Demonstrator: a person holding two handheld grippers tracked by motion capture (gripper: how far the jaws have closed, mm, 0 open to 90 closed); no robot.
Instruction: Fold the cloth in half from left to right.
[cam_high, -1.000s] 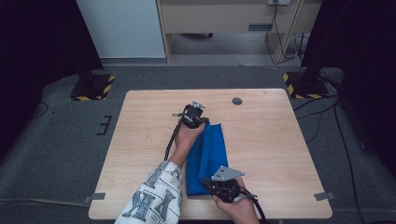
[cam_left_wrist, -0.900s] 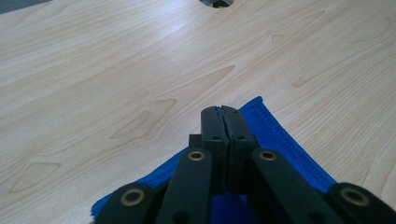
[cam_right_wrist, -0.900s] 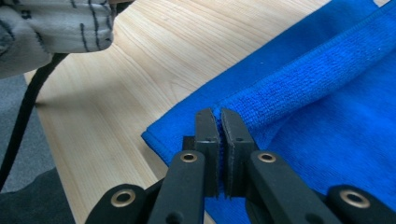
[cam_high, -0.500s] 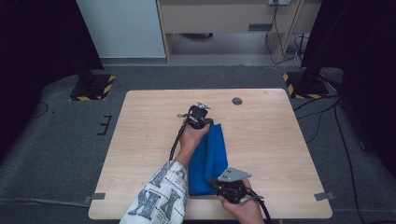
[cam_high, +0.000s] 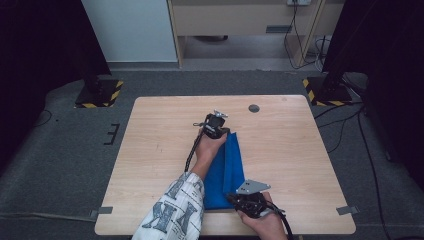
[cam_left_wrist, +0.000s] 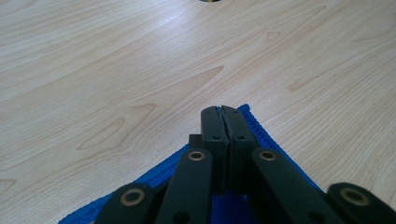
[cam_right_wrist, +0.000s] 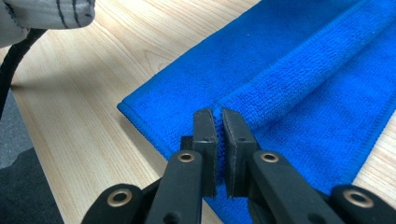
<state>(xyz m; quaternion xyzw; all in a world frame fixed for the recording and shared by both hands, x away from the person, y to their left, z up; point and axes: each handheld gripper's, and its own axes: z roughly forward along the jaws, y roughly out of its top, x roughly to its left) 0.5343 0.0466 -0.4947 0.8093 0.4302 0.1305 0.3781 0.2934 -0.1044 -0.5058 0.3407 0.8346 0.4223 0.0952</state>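
Cloth, blue and folded into a long strip, lies on my table near its front edge. My left gripper pinches the strip's far corner, jaws fully together. At the near end, my right gripper clamps a raised fold, jaws almost closed.

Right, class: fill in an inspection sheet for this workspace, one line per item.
Surface: light wooden table, with a dark round spot near the far edge.
Job's things: blue cloth, folded lengthwise.
Clutter: nothing seen.
Grippers: left gripper shut on the blue cloth's far corner; right gripper shut on a fold at its near end.
Cables: black cable trailing from the left gripper.
Surroundings: grey floor, hazard-striped stand bases.
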